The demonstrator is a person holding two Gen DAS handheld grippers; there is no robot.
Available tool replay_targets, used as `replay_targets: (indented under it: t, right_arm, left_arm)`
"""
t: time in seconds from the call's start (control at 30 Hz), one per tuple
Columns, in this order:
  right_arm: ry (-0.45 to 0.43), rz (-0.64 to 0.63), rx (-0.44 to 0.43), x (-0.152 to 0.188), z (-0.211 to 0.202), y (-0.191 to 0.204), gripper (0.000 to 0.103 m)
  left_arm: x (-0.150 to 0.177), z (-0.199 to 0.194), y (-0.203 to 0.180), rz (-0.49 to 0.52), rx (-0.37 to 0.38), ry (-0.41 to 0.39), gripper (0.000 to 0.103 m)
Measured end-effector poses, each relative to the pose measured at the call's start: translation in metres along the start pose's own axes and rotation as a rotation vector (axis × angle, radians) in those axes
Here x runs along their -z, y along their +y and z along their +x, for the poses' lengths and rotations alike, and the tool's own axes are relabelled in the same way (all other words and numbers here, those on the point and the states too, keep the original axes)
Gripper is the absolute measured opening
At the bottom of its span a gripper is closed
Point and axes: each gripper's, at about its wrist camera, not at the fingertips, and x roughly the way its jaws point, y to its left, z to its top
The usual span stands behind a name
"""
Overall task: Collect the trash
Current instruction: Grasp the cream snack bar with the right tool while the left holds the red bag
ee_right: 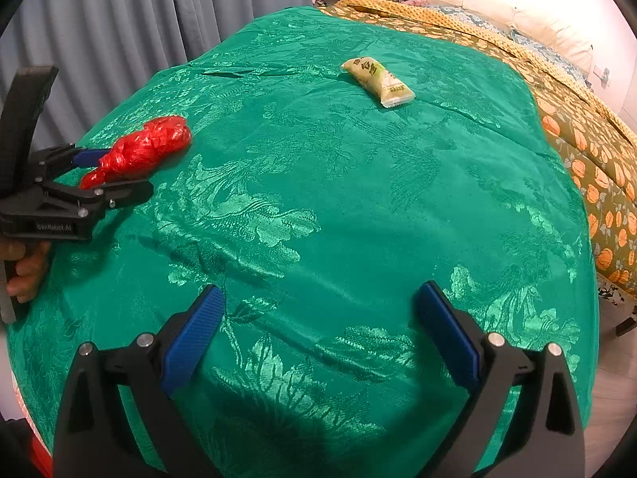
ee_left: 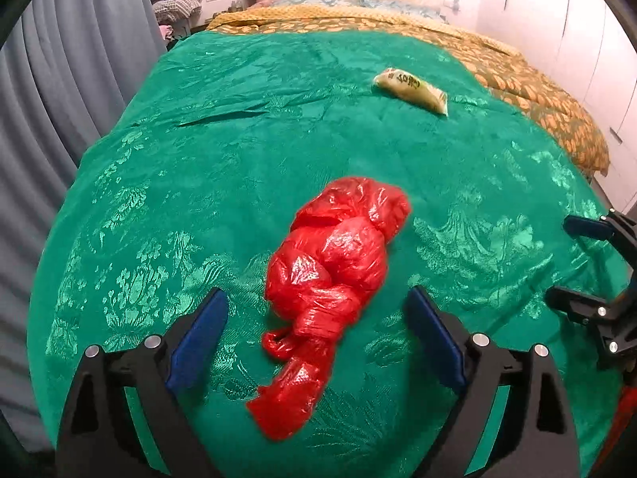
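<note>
Both cams ride the grippers, tilted down at the green bedspread. Left one's close over the red bag; right one sees that bag at 10 o'clock. Both catch the snack packet around 12–1.

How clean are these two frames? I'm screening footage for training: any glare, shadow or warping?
Left wrist view: fisheye bulges the green cloth; the red plastic bag shows glossy highlights and slightly soft edges; the far wall is washed out. Right wrist view: same bulge, blown-out top right, a dark shadow on the cloth near the bottom.
</note>
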Motion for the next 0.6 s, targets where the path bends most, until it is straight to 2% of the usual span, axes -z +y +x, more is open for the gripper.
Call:
replay_targets:
  t: [0.1,0.17,0.23,0.3,0.4,0.43,0.6]
  right_arm:
    - [-0.013,0.043,-0.031,-0.011,-0.002,-0.014,0.095]
    - [-0.038,0.078,-0.027,-0.033,0.001,-0.034,0.095]
    - [-0.052,0.055,0.006,-0.056,0.008,-0.045,0.095]
    - [-0.059,-0.024,0.047,-0.085,0.022,-0.050,0.095]
    - [-0.003,-0.154,0.105,-0.125,0.058,-0.049,0.090]
    - [0.014,-0.172,0.123,-0.139,0.070,-0.049,0.084]
    - [0.036,-0.097,0.096,-0.177,0.104,-0.061,0.082]
  left_arm:
    - [0.000,0.002,0.002,-0.009,-0.008,0.011,0.096]
    - [0.000,0.003,0.003,-0.014,-0.013,0.013,0.097]
    - [0.000,0.003,0.003,-0.017,-0.016,0.011,0.098]
    - [0.000,0.004,0.003,-0.019,-0.016,0.011,0.098]
    - [0.000,0.003,0.004,-0.027,-0.004,0.011,0.098]
    - [0.000,0.004,0.004,-0.026,-0.004,0.011,0.098]
    - [-0.001,0.004,0.005,-0.027,-0.004,0.011,0.098]
